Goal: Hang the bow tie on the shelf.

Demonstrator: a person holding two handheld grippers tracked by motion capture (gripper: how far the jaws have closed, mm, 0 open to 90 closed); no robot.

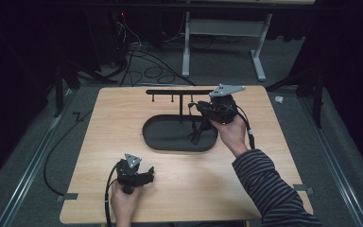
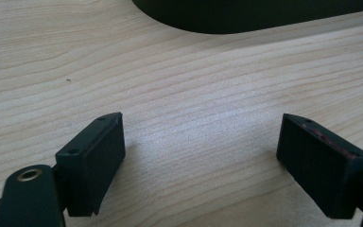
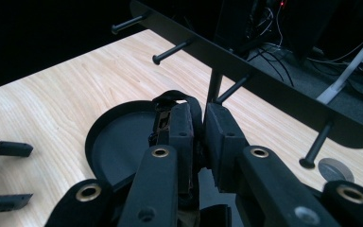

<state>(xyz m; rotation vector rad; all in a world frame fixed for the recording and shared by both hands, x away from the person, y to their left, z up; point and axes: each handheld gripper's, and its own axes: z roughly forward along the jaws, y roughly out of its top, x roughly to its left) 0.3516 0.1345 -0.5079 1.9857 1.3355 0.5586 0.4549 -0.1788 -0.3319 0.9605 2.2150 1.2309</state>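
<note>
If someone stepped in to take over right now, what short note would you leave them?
Right gripper: jaws shut on a black strap, held above the oval tray near the rack's pegs.
Left gripper: jaws open, nothing between them, low over the wooden table near the front edge.
Done: strap picked up.
Left: probably hanging it on a peg of the hook rack; it is on none yet.

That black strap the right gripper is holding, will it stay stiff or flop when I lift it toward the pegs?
Likely floppy: the black strap dangles from the right gripper into the tray. Probably light. Its loop bends over the jaws, so it may swing near the pegs.
</note>
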